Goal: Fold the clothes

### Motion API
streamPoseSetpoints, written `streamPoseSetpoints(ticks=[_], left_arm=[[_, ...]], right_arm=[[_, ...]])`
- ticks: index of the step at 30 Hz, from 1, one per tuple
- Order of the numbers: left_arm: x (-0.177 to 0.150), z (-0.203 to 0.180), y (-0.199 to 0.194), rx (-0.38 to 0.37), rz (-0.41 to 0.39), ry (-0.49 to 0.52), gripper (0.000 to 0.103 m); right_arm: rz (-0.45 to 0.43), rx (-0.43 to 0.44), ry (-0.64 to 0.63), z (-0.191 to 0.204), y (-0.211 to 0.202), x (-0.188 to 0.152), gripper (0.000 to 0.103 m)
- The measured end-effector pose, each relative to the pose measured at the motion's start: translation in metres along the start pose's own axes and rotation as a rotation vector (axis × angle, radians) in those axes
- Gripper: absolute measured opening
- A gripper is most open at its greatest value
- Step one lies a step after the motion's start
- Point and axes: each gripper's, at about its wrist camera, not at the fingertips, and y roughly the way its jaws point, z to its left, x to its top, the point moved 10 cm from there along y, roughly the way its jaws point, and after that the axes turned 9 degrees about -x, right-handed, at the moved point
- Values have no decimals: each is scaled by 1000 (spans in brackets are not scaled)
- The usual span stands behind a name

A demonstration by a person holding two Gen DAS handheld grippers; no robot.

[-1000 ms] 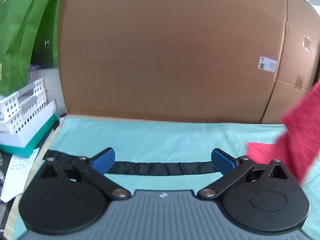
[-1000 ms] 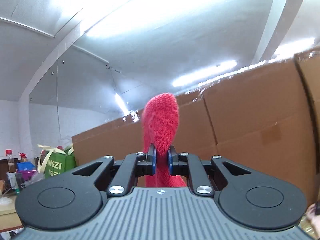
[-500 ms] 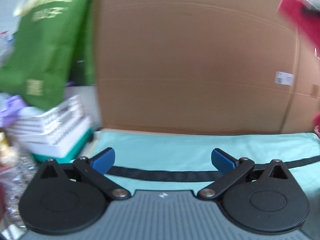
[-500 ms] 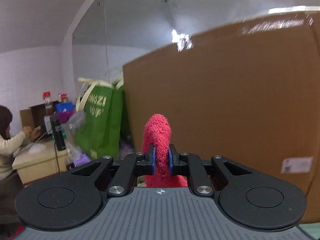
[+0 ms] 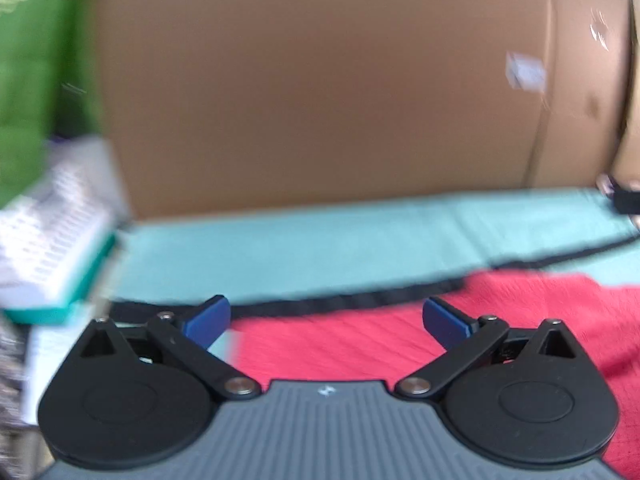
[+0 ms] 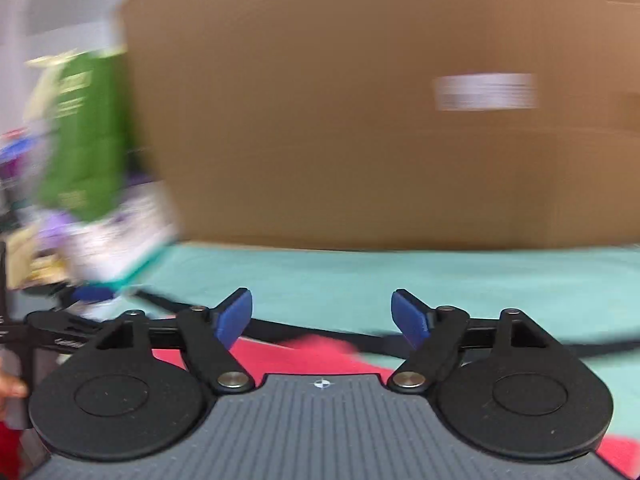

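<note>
The red knitted garment [image 5: 400, 344] is found lying on the teal cloth-covered tabletop [image 5: 320, 236], just ahead of both grippers, over the black strap [image 5: 344, 302]. The left gripper [image 5: 326, 318] and right gripper [image 6: 322, 314] are held with jaws apart, nothing gripped. Risk: loose knit may bunch or snag the strap if pinched blind; views are blurred.

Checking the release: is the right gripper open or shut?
Open: the right gripper has its blue fingers spread apart, nothing between them; the red garment lies below.

You have one red garment [image 5: 400, 344] on one teal cloth [image 5: 320, 248], crossed by one black strap [image 5: 340, 302]. Far behind stands one cardboard box [image 5: 320, 80]; far left, one green bag [image 5: 36, 80] and, through the blur, perhaps one white basket [image 5: 52, 232].
</note>
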Motion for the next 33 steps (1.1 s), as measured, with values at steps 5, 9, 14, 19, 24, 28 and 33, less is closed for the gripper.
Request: streamPoseSetpoints(ticks=[5,9,14,19,24,28,33], left_arm=[[-28,-27,54,69,139,23,102],[-36,-17,52,50,114,-69,102],[-37,-10,49,96,94,-56,102],[-34,5,43,160,83,-40,102],[-26,20,55,174,77,-56,102],[-18,33,61,220,58,-54,102],[-23,35,52,198,60,-37,102]], right_arm=[[74,-298,57,-100,-34,-63,82],[152,-396,113,-130,-31,-107,82],[167,-409,119,-131,-8,-115,58],[151,-426,80,-126,19,-102,1],[134,-440,40,-121,44,-88,1],[121,-423,14,-121,33,-75,1],[108,-415,-25,-121,18,-63,63]])
